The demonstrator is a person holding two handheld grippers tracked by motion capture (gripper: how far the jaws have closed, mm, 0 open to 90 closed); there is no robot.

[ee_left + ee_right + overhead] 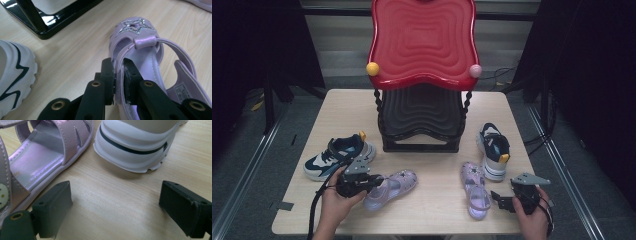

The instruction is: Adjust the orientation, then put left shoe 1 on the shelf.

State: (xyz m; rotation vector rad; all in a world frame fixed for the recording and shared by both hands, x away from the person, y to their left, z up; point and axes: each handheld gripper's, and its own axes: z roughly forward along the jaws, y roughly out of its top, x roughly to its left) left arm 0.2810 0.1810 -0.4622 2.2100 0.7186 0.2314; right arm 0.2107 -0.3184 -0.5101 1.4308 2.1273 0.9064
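A purple sandal [394,185] with a glitter star [137,25] lies at the table's front left. My left gripper [373,183] is shut on its side wall, and in the left gripper view [119,68] the two black pads pinch the purple edge. The matching sandal [475,190] lies at the front right. Just right of it, my right gripper [498,199] is open and low over the table. In the right gripper view [117,200] bare wood lies between its fingers, with that sandal [37,162] to the left and a white sneaker sole [140,147] ahead.
A two-tier rack with a red top shelf [422,40] and a black lower shelf [421,112] stands at mid table. A navy and white sneaker [339,157] lies left of it, its mate [493,150] to the right. Dark curtains flank the table [432,215].
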